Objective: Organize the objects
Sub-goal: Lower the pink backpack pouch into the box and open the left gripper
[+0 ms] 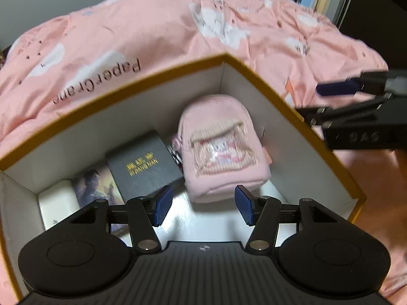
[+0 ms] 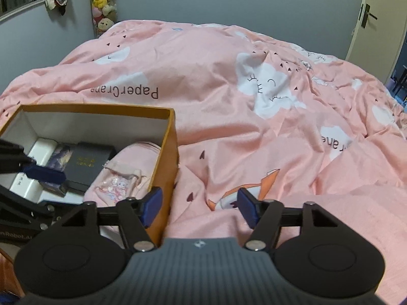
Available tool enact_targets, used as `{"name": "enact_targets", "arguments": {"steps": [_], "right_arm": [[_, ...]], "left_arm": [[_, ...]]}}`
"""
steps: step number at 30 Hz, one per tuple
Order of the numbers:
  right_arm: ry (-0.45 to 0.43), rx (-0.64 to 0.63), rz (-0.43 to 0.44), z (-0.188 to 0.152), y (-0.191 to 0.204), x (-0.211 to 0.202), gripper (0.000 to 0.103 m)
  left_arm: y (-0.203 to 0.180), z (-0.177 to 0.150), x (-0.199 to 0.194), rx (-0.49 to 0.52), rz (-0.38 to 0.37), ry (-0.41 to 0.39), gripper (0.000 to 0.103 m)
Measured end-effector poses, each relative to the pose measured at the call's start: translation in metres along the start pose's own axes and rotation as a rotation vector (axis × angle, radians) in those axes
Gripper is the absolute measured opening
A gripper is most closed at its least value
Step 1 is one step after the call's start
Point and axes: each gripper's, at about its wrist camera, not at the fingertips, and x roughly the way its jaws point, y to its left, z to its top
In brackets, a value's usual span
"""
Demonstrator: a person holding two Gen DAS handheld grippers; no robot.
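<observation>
Orange-sided cardboard box (image 1: pixel 257 76) with a white inside sits on the bed, on a pink duvet (image 1: pixel 157 25) printed with white clouds and the words "Paper Crane". Inside the box, going left to right, lie a white case (image 1: pixel 54 207) against the left wall, a picture card or booklet (image 1: pixel 95 185) partly under the next item, a dark grey box with gold lettering (image 1: pixel 145 167), and a small pink backpack-shaped pouch (image 1: pixel 221 147) with a cartoon patch, lying in the right corner. The pouch touches the dark box's right side.

Above the box's white floor hangs the left gripper (image 1: pixel 203 207), its blue-padded fingers spread wide with nothing between them; the pouch's near end lies just beyond the fingertips. Just right of the box, outside its right wall, hovers the right gripper (image 2: pixel 197 207) over the duvet, its fingers also wide and empty, the left finger close to the box's orange outer side.

Plush toys (image 2: pixel 103 0) hang on the wall beyond the bed.
</observation>
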Motion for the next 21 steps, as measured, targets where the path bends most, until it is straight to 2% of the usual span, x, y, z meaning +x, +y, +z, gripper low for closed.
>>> {"name": "enact_targets", "arguments": {"steps": [2,5,10,13,15,21], "right_arm": [[-0.002,0.015,-0.001,0.000,-0.002,-0.001,0.072],[-0.003,0.029,-0.003,0.000,-0.003,-0.001,0.073],[-0.006,0.037,-0.006,-0.001,-0.003,0.001,0.073],[-0.002,0.045,-0.004,-0.002,-0.003,0.002,0.073],[-0.002,0.043,-0.009,-0.002,-0.002,0.003,0.073],[-0.024,0.023,-0.029,-0.002,0.003,-0.005,0.074]], "left_arm": [[-0.006,0.001,0.008,0.018,-0.006,0.016,0.065],[-0.009,0.008,0.023,-0.013,-0.015,0.054,0.065],[-0.007,0.016,0.037,-0.169,-0.028,0.115,0.065],[0.000,0.015,0.044,-0.304,-0.057,0.133,0.063],[0.003,0.013,0.047,-0.357,-0.066,0.142,0.062],[-0.001,0.009,0.039,-0.304,-0.032,0.102,0.063]]}}
